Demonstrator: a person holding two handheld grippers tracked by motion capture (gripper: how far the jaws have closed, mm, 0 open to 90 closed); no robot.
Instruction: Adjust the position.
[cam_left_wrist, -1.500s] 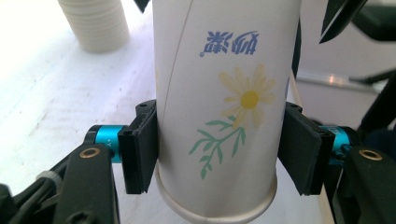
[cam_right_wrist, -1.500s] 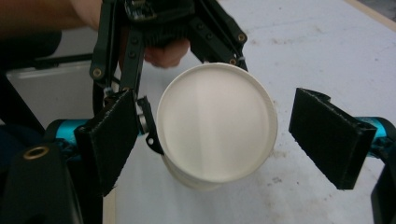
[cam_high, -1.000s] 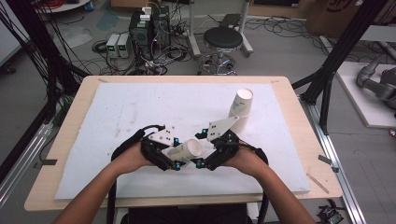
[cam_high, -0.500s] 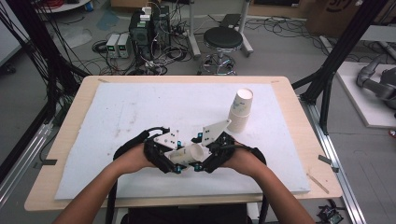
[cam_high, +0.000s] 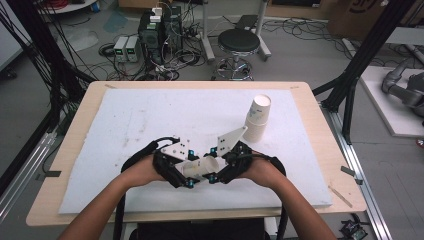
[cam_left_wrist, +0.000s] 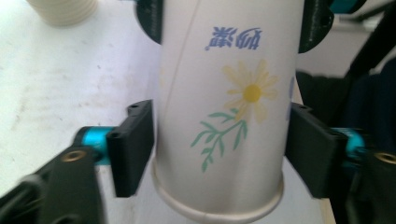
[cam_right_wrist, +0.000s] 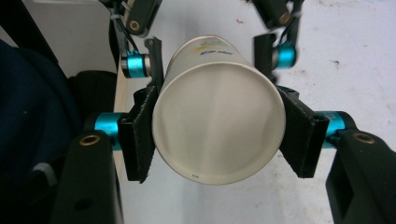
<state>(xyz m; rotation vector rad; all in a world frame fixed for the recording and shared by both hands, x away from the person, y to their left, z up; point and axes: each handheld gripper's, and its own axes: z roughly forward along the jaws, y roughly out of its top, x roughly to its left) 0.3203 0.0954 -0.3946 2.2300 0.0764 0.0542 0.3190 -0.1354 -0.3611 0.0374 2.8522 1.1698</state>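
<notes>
Right gripper jaws just closed on my white daisy-print paper cup; left gripper just loosened, pads barely off. Handover nearly done; stacking on far-right paper cup stack remains.

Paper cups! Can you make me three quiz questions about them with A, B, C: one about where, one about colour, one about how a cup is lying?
1. Where does the stack of paper cups stand?
A) on the round stool
B) on the white mat
C) on the floor

2. What colour is the flower on the flowered paper cup?
A) red
B) purple
C) yellow

3. How is the flowered paper cup?
A) crushed flat
B) tipped on its side
C) standing upright on the mat

Answers:
1 B, the stack stands on the mat's right part in the high view.
2 C, the left gripper view shows yellow petals and green leaves.
3 B, its round rim faces sideways in the high view.
</notes>
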